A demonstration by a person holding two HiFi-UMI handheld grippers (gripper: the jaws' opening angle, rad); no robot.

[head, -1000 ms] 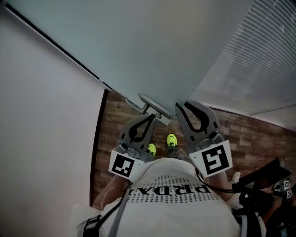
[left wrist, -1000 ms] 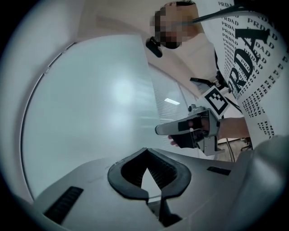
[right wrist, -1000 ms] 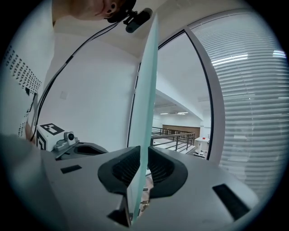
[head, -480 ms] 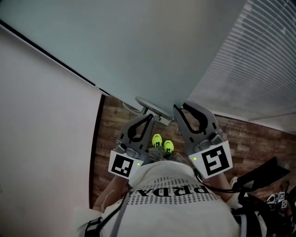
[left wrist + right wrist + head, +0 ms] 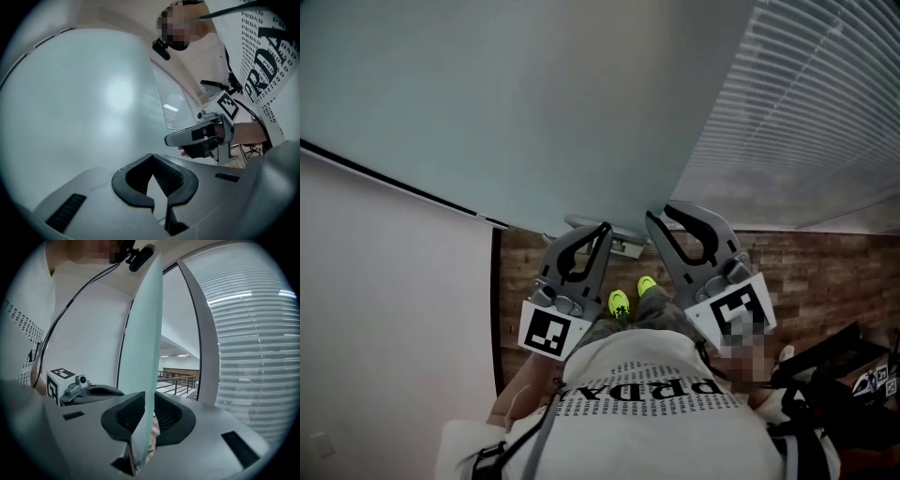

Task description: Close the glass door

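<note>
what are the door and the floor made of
Glass door: frosted, pale green-tinted glass by the look; its thin edge shows translucent in the right gripper view. Floor: brown wood-look planks, matte; real wood or laminate can't be told.

Brown wood-plank floor (image 5: 825, 272), neon-yellow shoes (image 5: 620, 302) standing on it

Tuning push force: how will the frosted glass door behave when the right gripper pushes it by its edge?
The glass door is a tall frosted pane, so likely heavy and rigid: slow to start, no flex. Fingers of the right gripper pinch its bare smooth edge, so they may slip. An unframed edge probably chips under hard clamping.
</note>
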